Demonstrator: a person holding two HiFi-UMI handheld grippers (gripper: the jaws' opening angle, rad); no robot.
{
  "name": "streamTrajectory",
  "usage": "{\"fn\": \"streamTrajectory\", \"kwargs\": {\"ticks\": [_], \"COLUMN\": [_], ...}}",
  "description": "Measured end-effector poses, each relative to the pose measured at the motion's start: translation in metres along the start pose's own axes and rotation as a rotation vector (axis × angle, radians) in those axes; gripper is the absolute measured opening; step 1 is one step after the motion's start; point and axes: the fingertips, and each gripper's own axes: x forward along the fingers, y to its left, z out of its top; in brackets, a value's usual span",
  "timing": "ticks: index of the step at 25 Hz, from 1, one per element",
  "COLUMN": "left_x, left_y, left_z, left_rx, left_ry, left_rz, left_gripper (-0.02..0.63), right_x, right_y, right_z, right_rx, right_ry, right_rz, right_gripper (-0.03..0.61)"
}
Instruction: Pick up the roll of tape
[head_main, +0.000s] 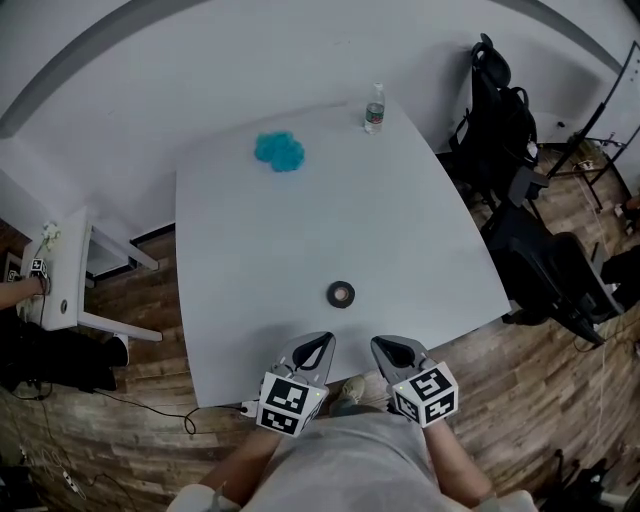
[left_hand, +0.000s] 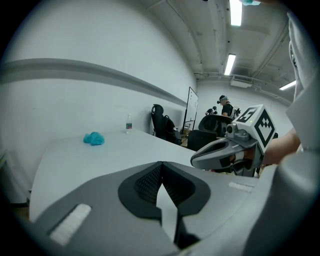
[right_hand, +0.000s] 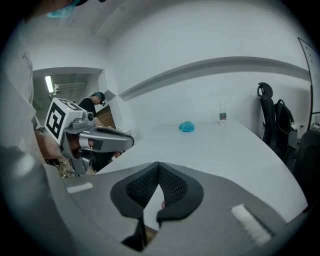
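The roll of tape (head_main: 340, 294) is a small dark ring lying flat on the white table (head_main: 250, 260), near its front edge. My left gripper (head_main: 322, 342) and right gripper (head_main: 385, 346) hover side by side over the front edge, just short of the tape, one to each side of it. Both are shut with nothing between the jaws. In the left gripper view the left gripper (left_hand: 161, 163) has its pads meeting, and the right gripper (left_hand: 225, 150) shows beside it. The right gripper view shows the right gripper (right_hand: 158, 164) shut too. The tape shows in neither gripper view.
A crumpled blue cloth (head_main: 279, 151) lies at the table's far side and a water bottle (head_main: 374, 108) stands at the far right corner. Black office chairs (head_main: 520, 200) crowd the table's right side. A white bench (head_main: 70, 270) stands to the left.
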Motion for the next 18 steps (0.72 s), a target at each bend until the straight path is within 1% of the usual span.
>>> {"fn": "streamTrajectory", "kwargs": {"ticks": [4, 10, 18], "left_x": [0.004, 0.006, 0.012], "left_y": [-0.001, 0.003, 0.015], "left_z": [0.002, 0.007, 0.010], "left_rx": [-0.006, 0.008, 0.019], "left_ry": [0.013, 0.030, 0.045], "left_rz": [0.010, 0.007, -0.026], "left_gripper": [0.018, 0.018, 0.018], "right_x": [0.000, 0.001, 0.011], "right_y": [-0.011, -0.017, -0.019], "right_z": [0.004, 0.008, 0.013], "right_rx": [-0.002, 0.020, 0.041], "right_ry": [-0.001, -0.004, -0.004], "right_rz": [0.001, -0.015, -0.045], "right_gripper": [0.006, 0.006, 0.006]}}
